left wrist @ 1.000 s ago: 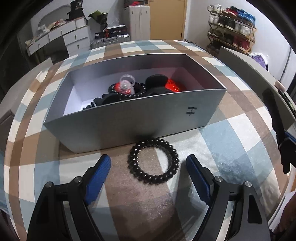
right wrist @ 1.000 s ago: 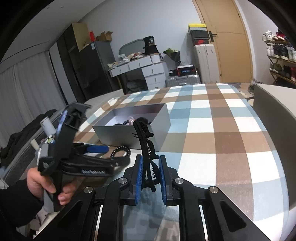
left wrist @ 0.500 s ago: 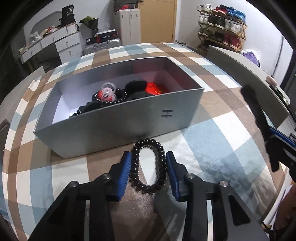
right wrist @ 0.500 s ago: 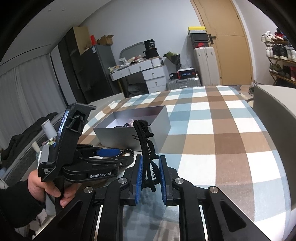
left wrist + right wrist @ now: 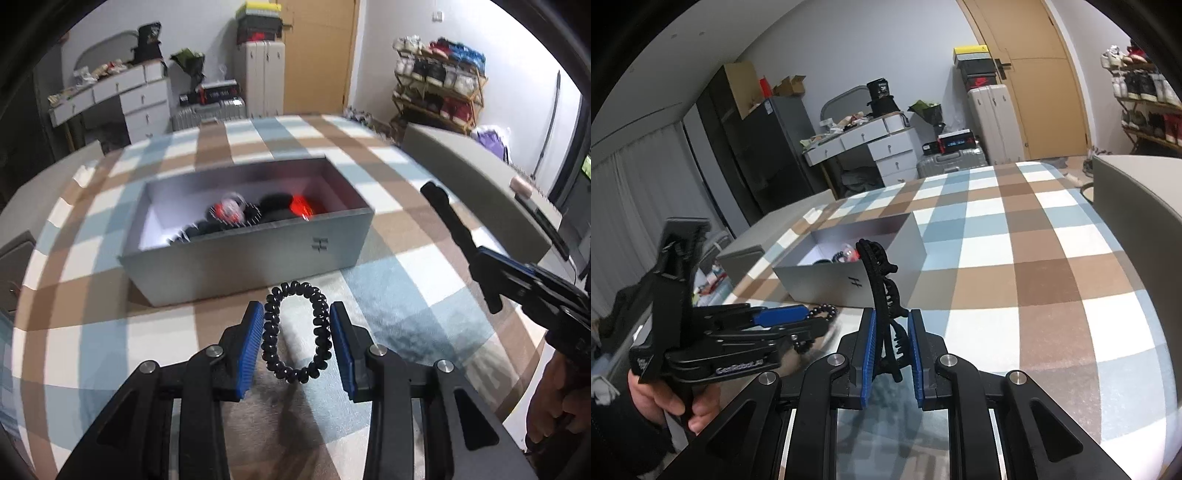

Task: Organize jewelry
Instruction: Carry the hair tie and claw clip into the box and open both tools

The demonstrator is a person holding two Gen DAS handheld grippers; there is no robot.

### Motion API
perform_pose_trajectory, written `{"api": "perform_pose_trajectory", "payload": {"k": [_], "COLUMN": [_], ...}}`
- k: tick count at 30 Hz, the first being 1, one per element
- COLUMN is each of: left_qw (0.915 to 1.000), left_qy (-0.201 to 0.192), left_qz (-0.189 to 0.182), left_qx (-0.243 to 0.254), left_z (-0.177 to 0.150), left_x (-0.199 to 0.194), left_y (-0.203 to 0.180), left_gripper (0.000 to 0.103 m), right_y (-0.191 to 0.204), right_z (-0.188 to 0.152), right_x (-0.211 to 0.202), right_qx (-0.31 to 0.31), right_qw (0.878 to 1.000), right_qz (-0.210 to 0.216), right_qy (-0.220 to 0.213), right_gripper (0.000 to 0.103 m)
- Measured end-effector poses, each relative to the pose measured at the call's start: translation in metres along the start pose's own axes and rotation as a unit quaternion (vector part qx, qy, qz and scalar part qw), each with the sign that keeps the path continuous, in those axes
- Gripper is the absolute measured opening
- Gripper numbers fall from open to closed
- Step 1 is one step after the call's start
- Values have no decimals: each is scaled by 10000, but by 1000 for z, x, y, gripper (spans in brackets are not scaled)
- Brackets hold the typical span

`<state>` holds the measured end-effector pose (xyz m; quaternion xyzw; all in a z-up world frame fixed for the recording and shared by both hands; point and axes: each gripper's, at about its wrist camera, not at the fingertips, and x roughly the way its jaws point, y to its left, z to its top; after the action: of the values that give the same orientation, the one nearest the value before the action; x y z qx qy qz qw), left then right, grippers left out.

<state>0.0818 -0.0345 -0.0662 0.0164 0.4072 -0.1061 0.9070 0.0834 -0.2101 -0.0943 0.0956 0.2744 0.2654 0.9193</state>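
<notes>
Left wrist view shows the left gripper (image 5: pixel 296 334) clenched on a black spiral bracelet (image 5: pixel 294 331), its 2 blue pads pressing the loop into an oval held, by my judgement, just off the plaid cloth (image 5: pixel 406 295), with the open grey box (image 5: pixel 258 258) near at 12 o'clock. Springy coils could squirt out of so light a side pinch or catch the box's near wall. At 3 o'clock the right gripper (image 5: pixel 891 352) grips a black claw hair clip (image 5: pixel 881 291) low down, so it may pivot.
</notes>
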Motion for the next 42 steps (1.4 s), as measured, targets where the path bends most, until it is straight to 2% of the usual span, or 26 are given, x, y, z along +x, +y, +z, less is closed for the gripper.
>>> {"api": "perform_pose_trajectory", "payload": {"k": [8, 20, 30, 42], "left_qw": [9987, 9959, 9958, 9955], "left_qy": [-455, -838, -698, -314], "left_qz": [232, 1, -249, -603], "left_qx": [-65, -350, -529, -665], "left_z": [16, 44, 57, 63], "left_x": [-21, -24, -3, 28], "left_y": [16, 55, 78, 88], "left_gripper": [31, 31, 31, 31], "right_y": [19, 60, 59, 47], "right_z": [32, 76, 93, 93], "right_x": [5, 42, 85, 122], "right_qx": [-149, -719, -821, -883], "right_qw": [9997, 9965, 9956, 9942], "right_qz": [202, 422, 423, 327], "right_qy": [-53, -8, 162, 512], "right_gripper": [16, 16, 16, 16]}}
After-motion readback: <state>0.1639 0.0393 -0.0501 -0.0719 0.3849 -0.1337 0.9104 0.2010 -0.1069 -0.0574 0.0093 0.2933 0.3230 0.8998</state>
